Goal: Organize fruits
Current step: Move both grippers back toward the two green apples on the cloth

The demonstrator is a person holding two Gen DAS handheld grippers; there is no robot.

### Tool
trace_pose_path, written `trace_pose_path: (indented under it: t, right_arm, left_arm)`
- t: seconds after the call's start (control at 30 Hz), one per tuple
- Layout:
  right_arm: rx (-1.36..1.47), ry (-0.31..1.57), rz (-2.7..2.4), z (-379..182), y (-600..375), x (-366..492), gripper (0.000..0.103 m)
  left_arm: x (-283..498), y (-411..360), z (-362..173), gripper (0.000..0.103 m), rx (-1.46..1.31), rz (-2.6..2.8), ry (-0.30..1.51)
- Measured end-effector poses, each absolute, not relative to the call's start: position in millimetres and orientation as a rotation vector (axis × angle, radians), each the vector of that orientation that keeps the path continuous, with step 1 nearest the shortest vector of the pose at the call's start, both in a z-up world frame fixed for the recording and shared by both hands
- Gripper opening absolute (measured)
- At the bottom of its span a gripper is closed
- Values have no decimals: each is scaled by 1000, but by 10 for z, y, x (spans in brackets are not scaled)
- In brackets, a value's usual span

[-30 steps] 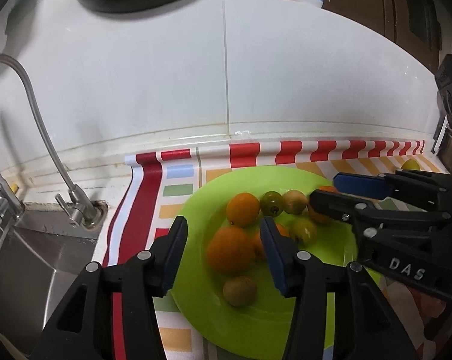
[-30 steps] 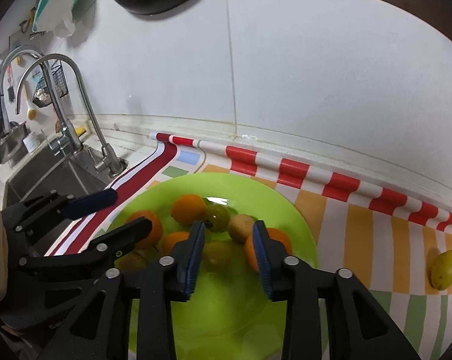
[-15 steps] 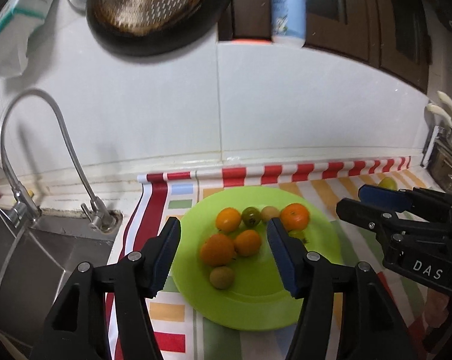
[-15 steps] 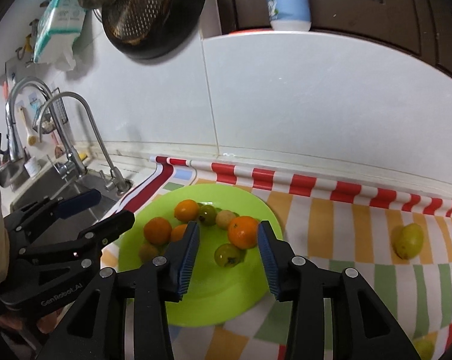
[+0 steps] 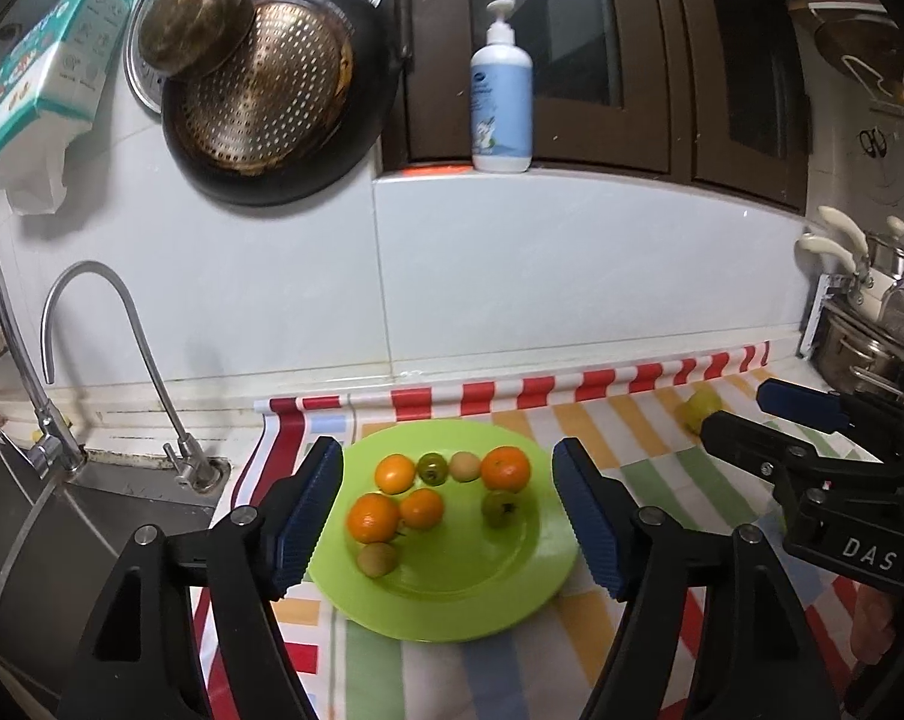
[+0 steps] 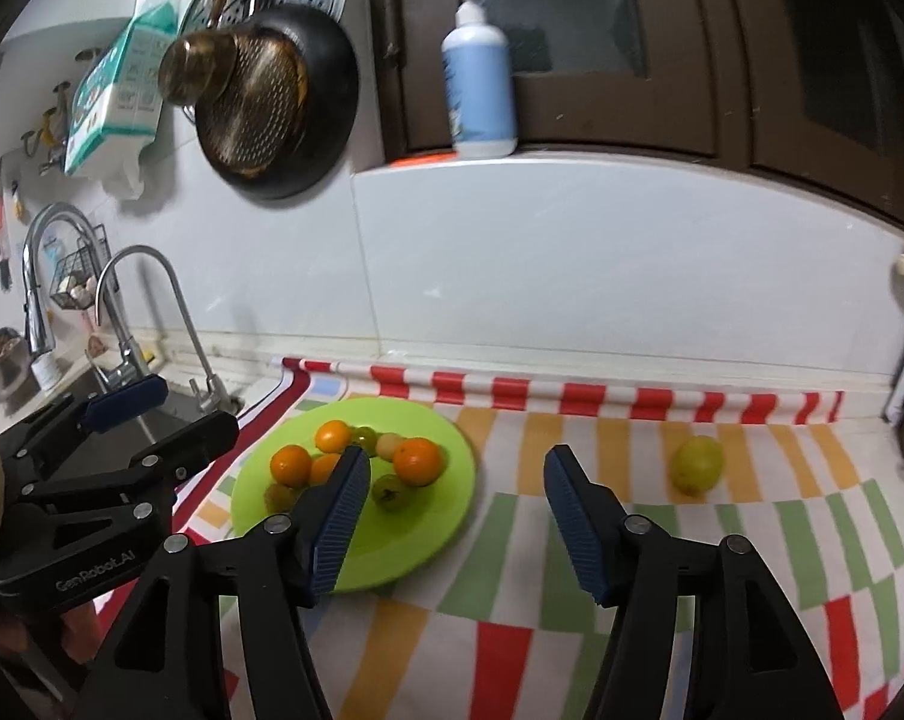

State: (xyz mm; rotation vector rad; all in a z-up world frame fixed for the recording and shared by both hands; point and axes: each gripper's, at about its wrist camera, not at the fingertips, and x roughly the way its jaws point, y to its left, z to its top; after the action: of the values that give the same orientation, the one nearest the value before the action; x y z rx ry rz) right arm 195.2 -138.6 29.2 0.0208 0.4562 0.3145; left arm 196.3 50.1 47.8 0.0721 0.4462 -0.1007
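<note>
Lying alone on the striped cloth (image 6: 571, 516), well right of the green plate (image 6: 446, 504), the yellow-green fruit (image 6: 697, 463) looks light, smooth and bruisable, best pinched gently across its middle by the right gripper (image 6: 456, 516), spread wide and empty like the left gripper (image 5: 446, 516).

Landmark: a round lime-green plate (image 5: 535, 564) lying flat on a striped mat.
Oranges: four on the plate; the largest (image 5: 505, 468) sits at its back right, three smaller ones (image 5: 372, 517) are clustered at its left.
Green fruits: one (image 5: 432, 467) in the plate's back row, another (image 5: 500, 507) right of centre.
Tan fruits: one (image 5: 465, 466) in the back row, one (image 5: 377, 558) at front left.
Loose fruit: a yellow-green fruit (image 6: 697, 462) lying on the mat, well apart to the plate's right.
</note>
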Motion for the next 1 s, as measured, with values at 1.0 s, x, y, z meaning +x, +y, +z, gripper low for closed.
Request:
trace_pose_path:
  t: [1.0]
  right_arm:
    - [12, 526, 146, -3, -2732, 1387, 70]
  left_arm:
    - [1600, -818, 299, 87, 126, -189, 438]
